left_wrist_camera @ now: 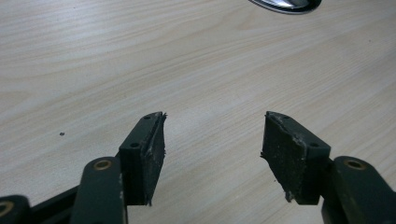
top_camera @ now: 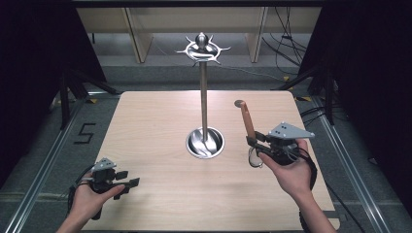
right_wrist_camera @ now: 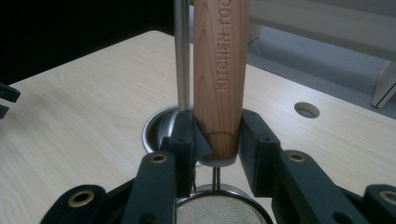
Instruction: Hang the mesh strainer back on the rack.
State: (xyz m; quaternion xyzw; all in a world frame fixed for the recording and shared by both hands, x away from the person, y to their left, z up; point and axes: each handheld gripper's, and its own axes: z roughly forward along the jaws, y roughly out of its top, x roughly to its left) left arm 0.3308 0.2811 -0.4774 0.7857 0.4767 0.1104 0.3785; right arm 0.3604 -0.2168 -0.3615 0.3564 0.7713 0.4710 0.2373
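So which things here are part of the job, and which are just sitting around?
Part of the job:
- strainer with the wooden handle, pinched in the right claw
- metal hanging stand with hooks on top, probably where it goes

Just sitting around:
- left claw, open over bare table
- small round hole in the table

Smooth wooden handle (right_wrist_camera: 219, 79), fine metal mesh (right_wrist_camera: 219, 212)

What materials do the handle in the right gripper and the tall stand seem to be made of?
Handle: looks like wood with a smooth finish, showing reddish grain and stamped letters; a fine metal mesh hangs below it. Stand: likely polished steel, since its pole and round base reflect light like a mirror.
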